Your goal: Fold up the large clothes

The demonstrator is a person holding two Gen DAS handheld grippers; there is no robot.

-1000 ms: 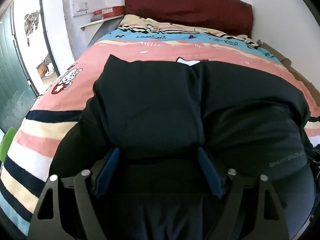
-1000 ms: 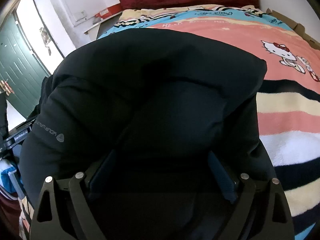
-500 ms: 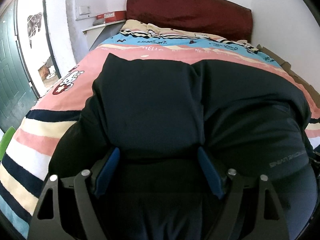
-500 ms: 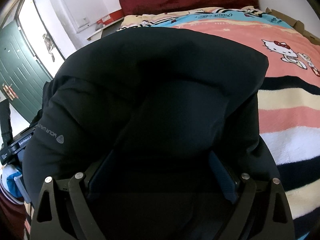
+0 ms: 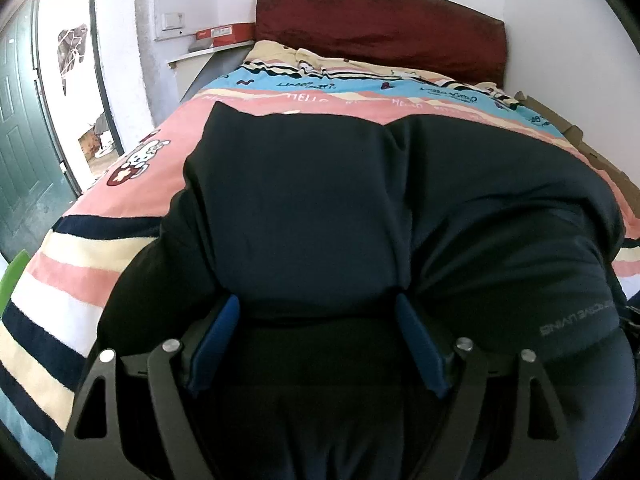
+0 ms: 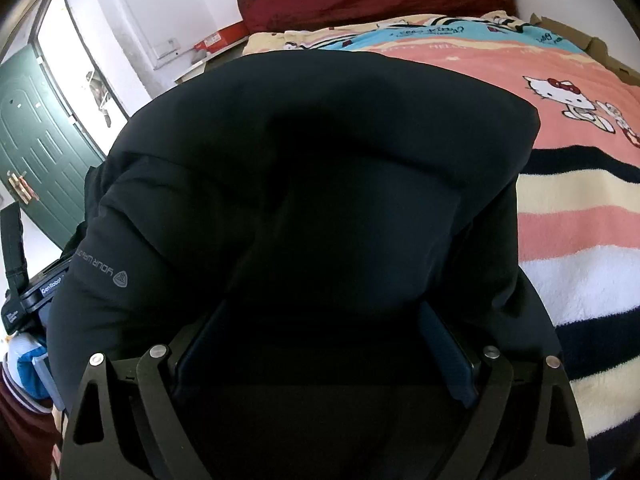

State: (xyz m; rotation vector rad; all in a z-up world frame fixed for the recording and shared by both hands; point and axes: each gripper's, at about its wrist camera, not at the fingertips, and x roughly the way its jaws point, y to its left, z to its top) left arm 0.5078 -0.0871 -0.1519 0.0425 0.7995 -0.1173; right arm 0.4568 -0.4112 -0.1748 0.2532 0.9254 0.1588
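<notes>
Little has moved since the earlier frames: the jacket (image 5: 304,216) is draped over both widely spread grippers, left (image 5: 318,320) and right (image 6: 320,320), above the bed (image 5: 80,264), so a fold is judged underway, and lowering it flat is called for next.

Black jacket (image 5: 320,208) (bulky, folded) across striped cartoon blanket (image 5: 80,272), bunched between wide-spread left tool (image 5: 318,340) pads.

Daylight from the doorway (image 5: 68,92); fisheye-bent edges, dark jacket (image 6: 320,184) folds perhaps underexposed.
</notes>
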